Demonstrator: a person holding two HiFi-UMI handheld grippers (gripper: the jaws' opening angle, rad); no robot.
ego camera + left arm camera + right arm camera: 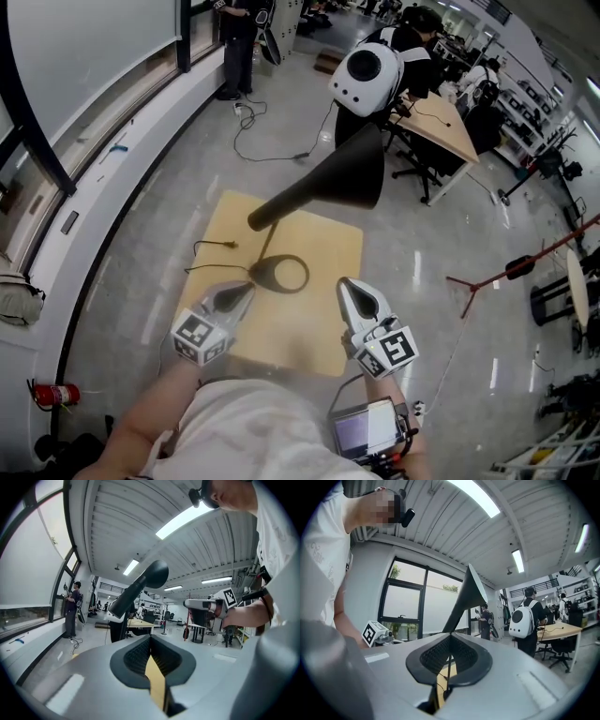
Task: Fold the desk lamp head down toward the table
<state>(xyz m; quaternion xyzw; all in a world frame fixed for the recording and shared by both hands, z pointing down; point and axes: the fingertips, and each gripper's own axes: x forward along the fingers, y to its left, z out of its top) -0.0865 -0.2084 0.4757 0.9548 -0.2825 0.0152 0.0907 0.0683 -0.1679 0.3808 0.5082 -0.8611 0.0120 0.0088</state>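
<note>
A black desk lamp stands on a small wooden table (328, 333). Its ring base (279, 274) rests near the table's middle, and a thin stem (266, 246) rises to the long cone head (323, 183), which tilts up to the right. My left gripper (246, 289) hovers shut and empty just left of the base. My right gripper (349, 285) hovers shut and empty right of it. In the left gripper view the lamp head (140, 585) stands ahead of the closed left gripper (151, 658). In the right gripper view the cone (468, 597) and stem (449, 663) rise beyond the closed right gripper (449, 656).
The lamp's black cable (211, 246) lies on the table's left side. A person with a white backpack (367, 75) stands at desks (450, 127) beyond the table. A red stand (506, 272) is at the right, and a window wall (84, 169) runs along the left.
</note>
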